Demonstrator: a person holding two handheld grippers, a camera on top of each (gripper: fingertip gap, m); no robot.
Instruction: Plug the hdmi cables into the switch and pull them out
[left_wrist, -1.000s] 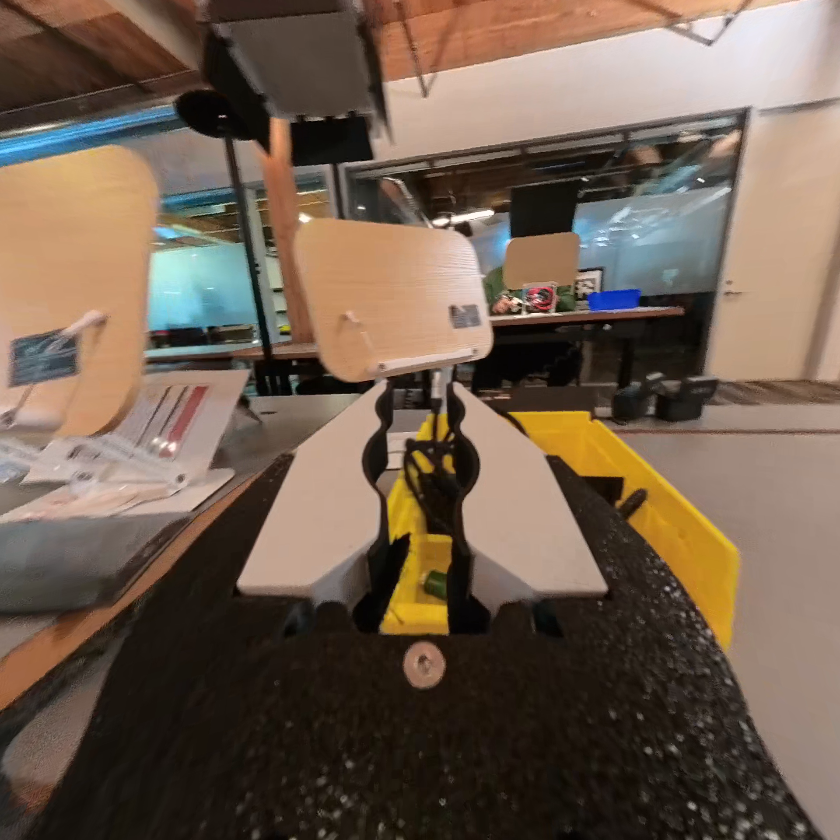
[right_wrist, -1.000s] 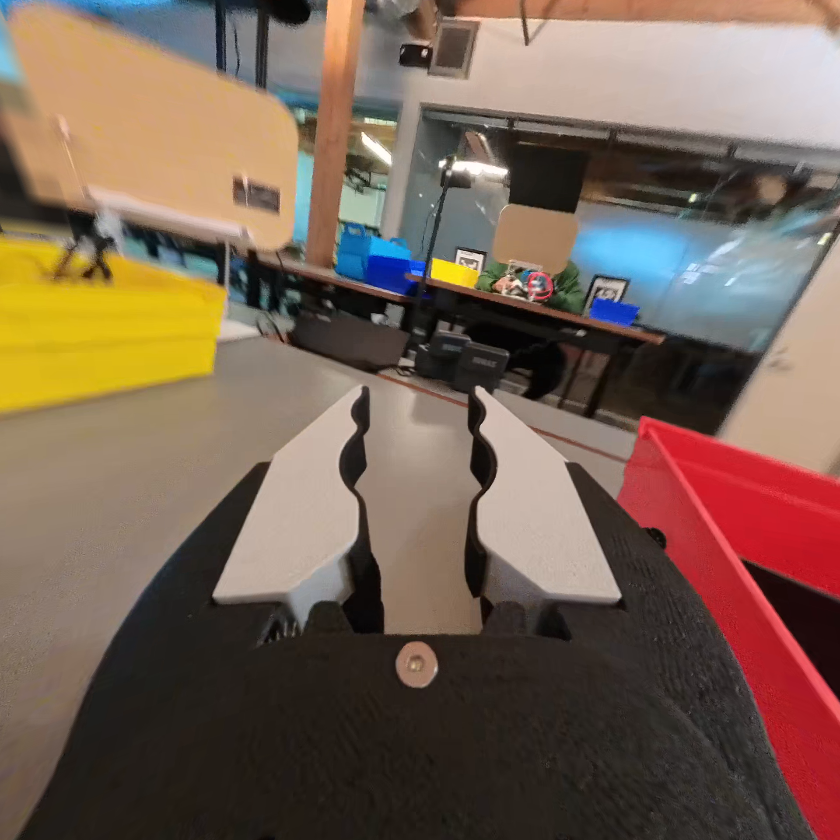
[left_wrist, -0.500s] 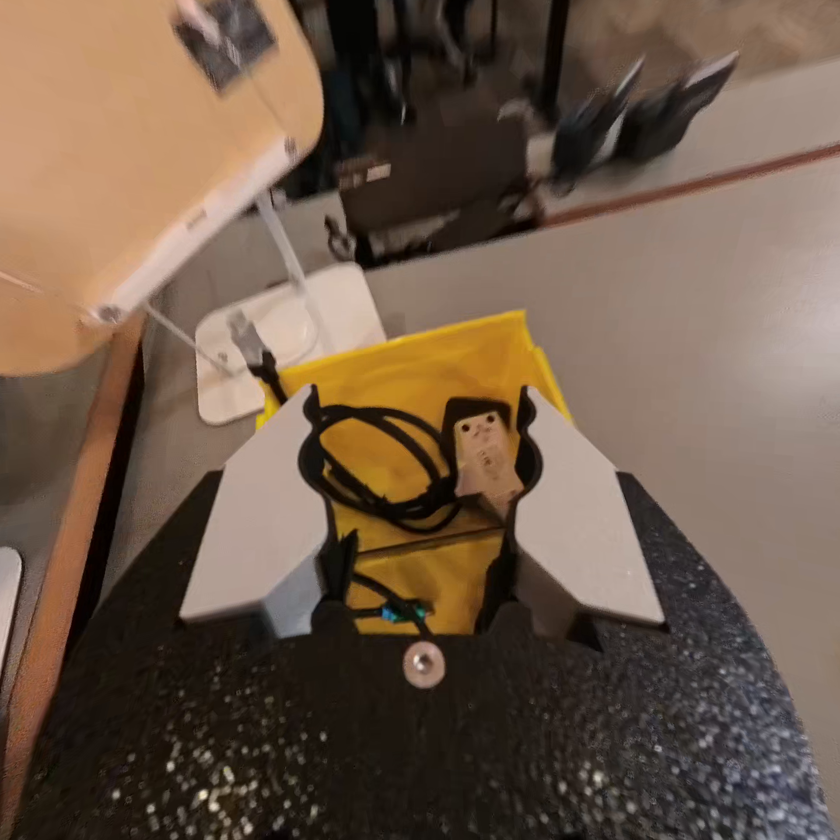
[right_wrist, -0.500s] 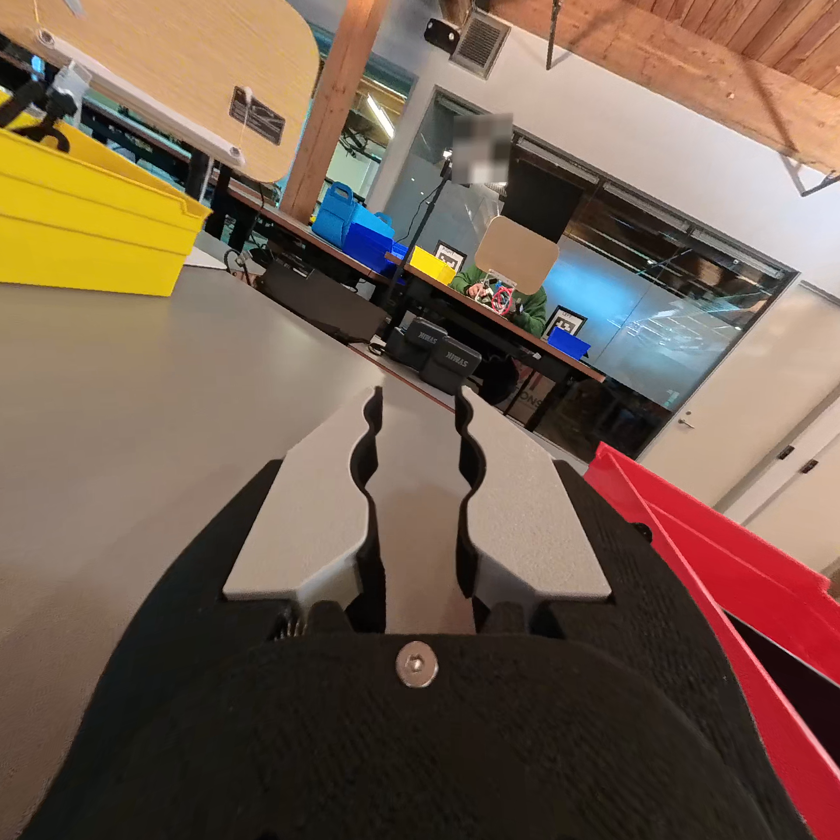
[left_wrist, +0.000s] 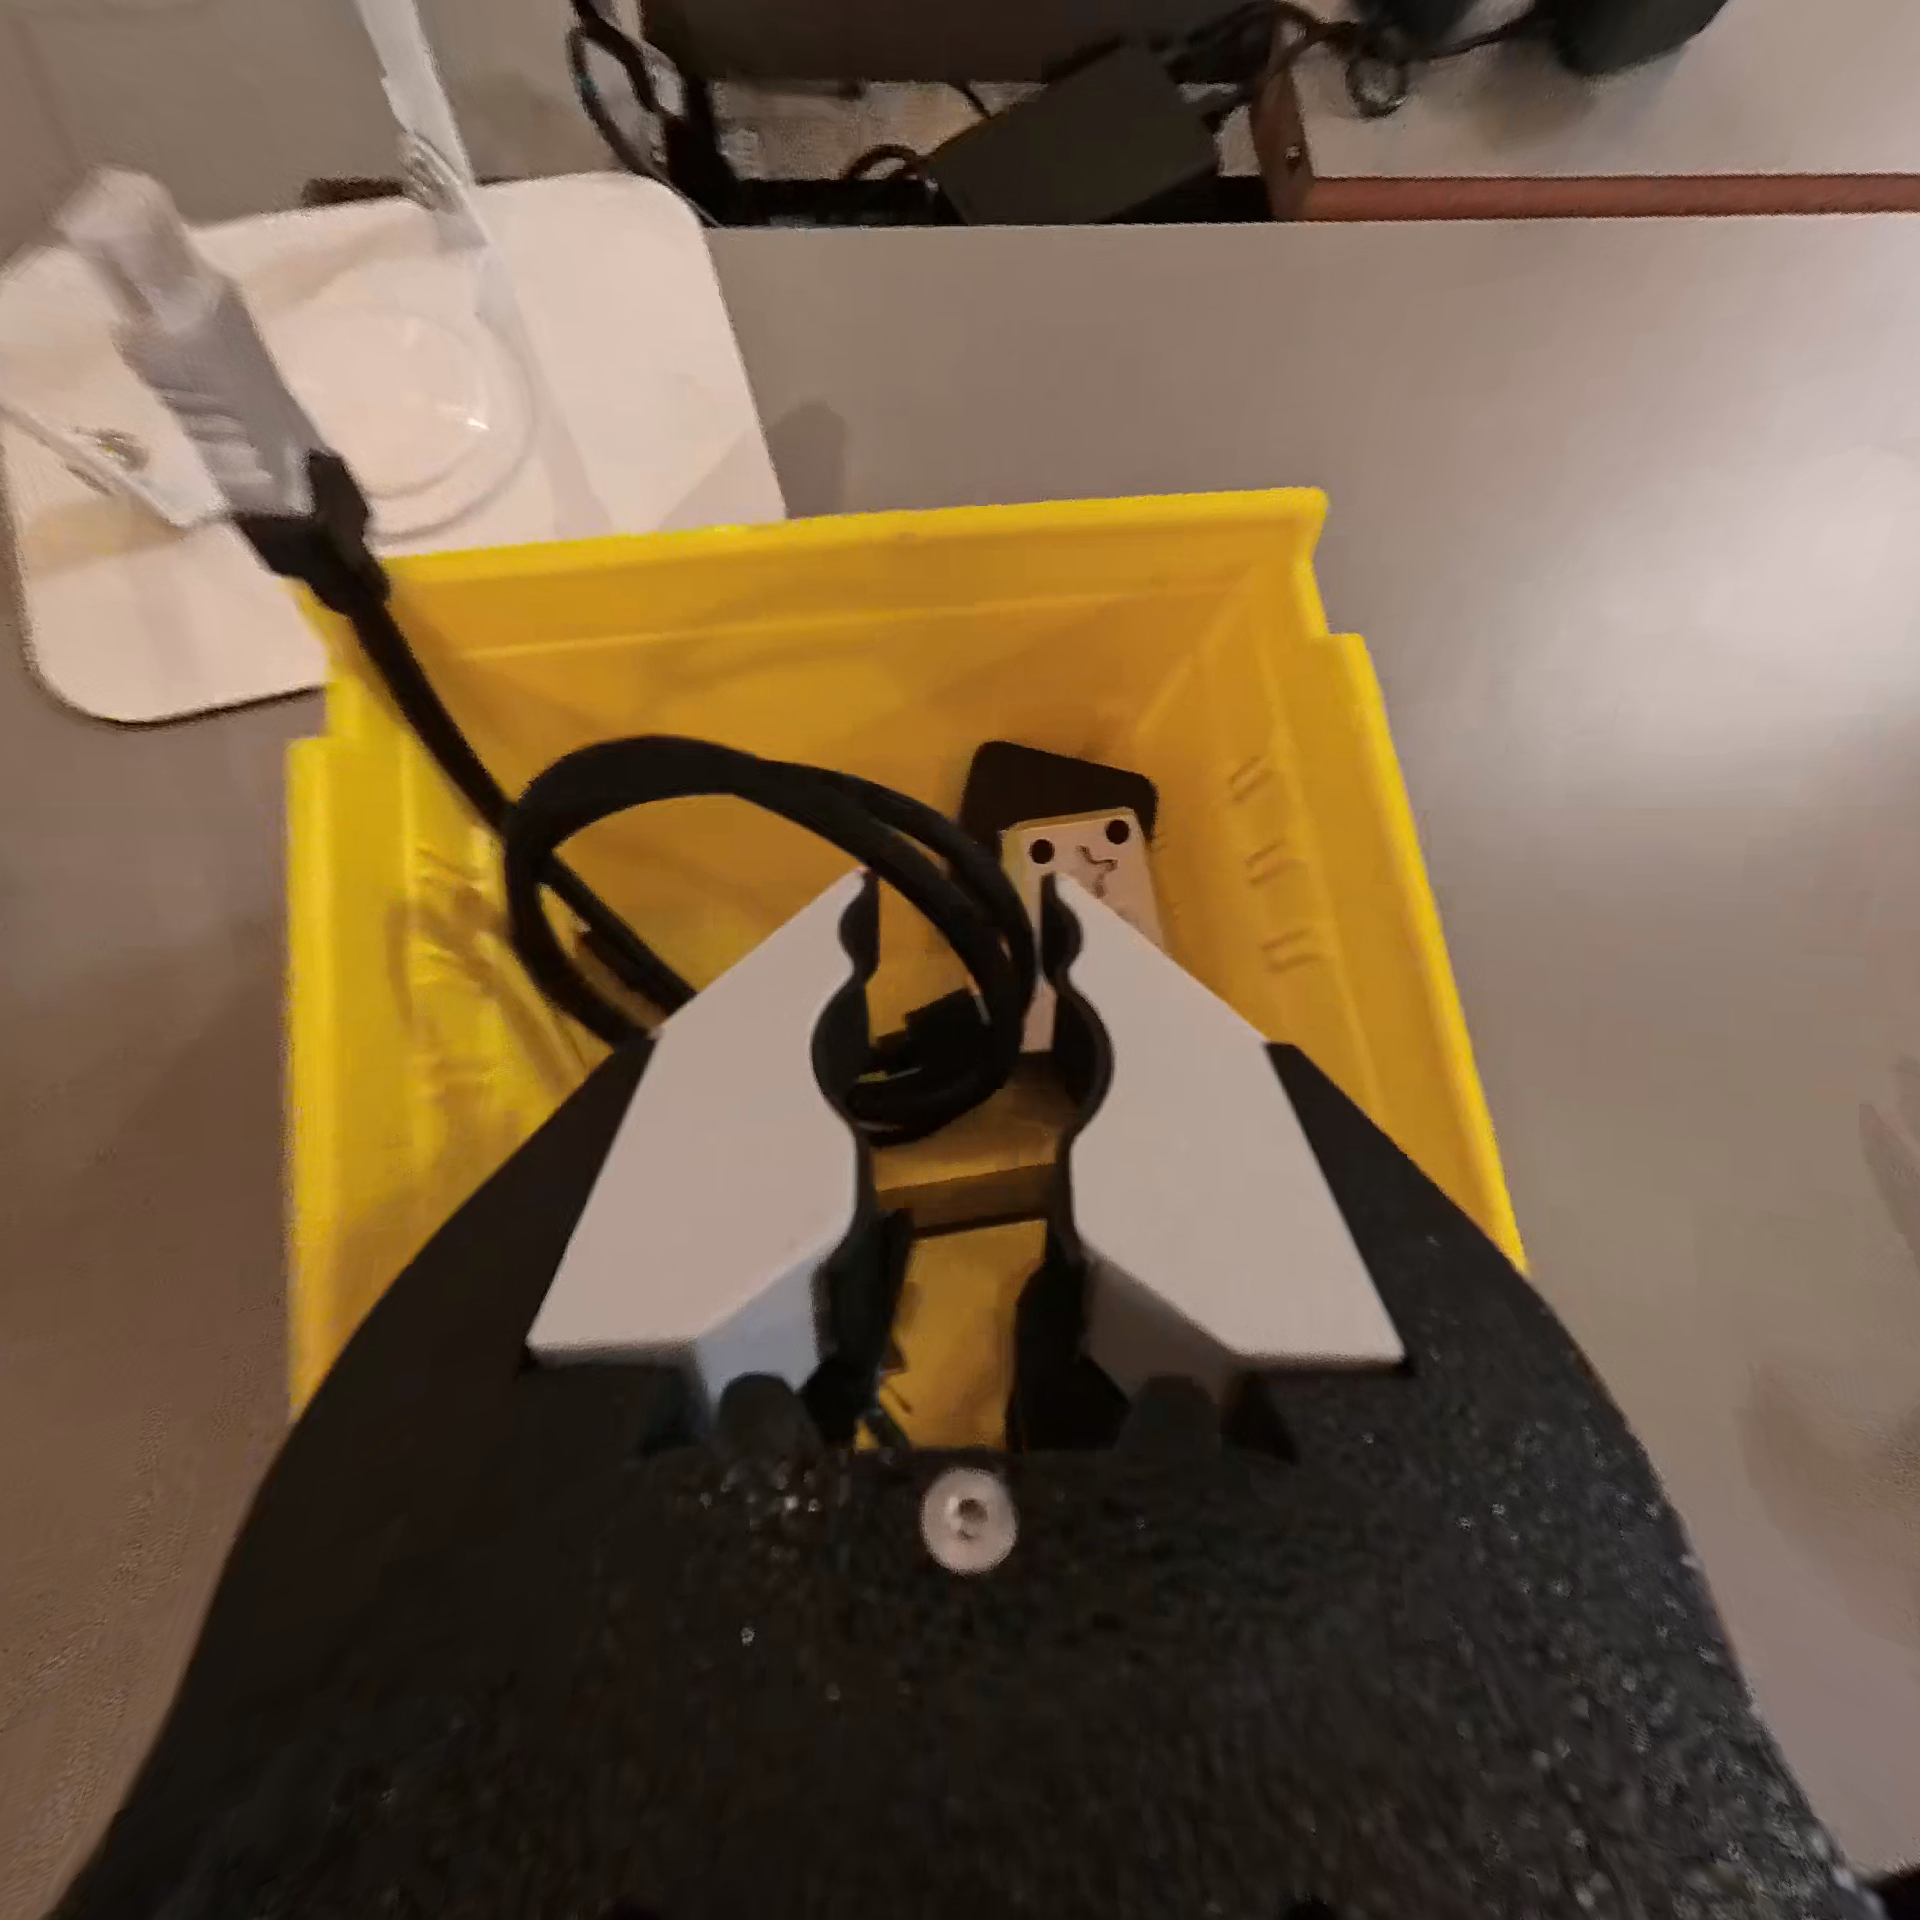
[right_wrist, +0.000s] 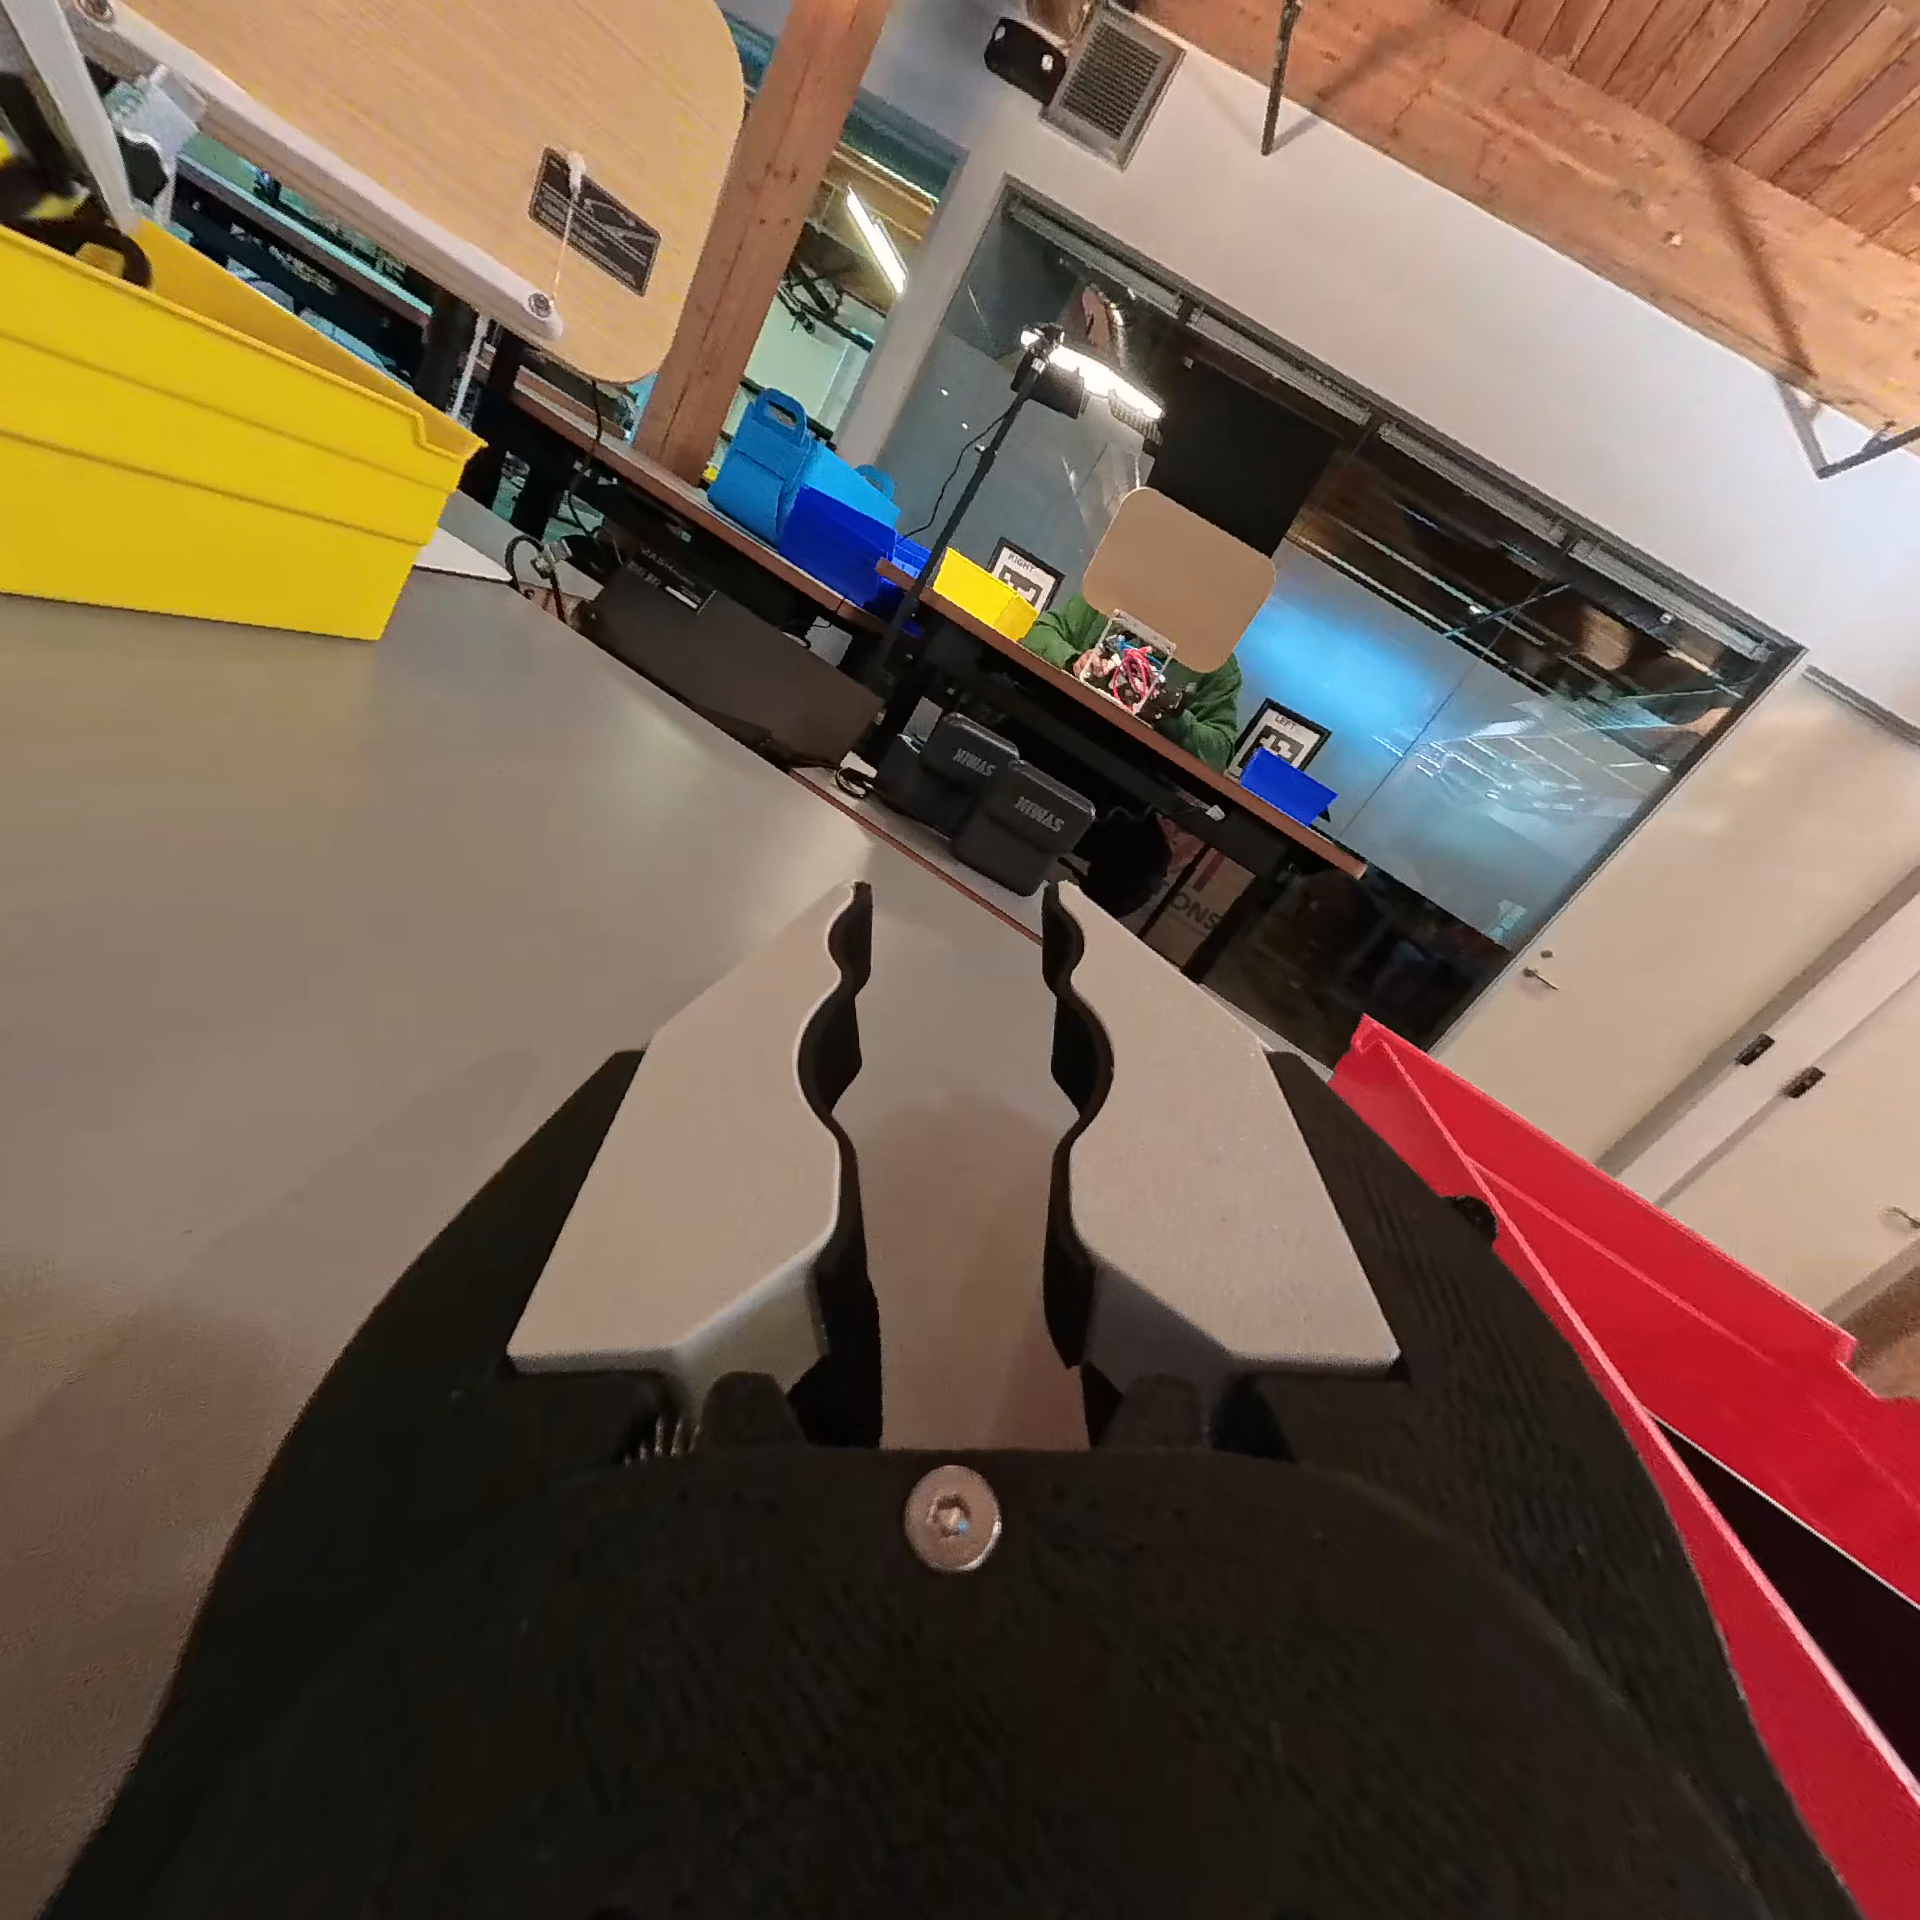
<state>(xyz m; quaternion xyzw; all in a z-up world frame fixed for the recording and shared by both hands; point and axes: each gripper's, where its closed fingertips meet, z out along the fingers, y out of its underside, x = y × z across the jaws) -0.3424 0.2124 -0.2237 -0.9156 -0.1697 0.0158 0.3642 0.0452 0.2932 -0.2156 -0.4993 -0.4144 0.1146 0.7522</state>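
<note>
In the left wrist view the yellow bin (left_wrist: 1340, 831) is open on top, but a coiled black cable (left_wrist: 748, 790) fills its middle and left, with the switch (left_wrist: 1091, 862) by the right wall. In the right wrist view, bare worktop (right_wrist: 364, 883) is ahead; a red bin (right_wrist: 1621, 1351) blocks the right edge.

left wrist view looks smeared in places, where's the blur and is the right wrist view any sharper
Left wrist view: the cable plug poking over the yellow bin rim is motion-blurred at upper left, and so is the white stand base; the coiled cables are softer too. Right wrist view: crisp throughout, with wide-angle bending and a tilted horizon.
</note>
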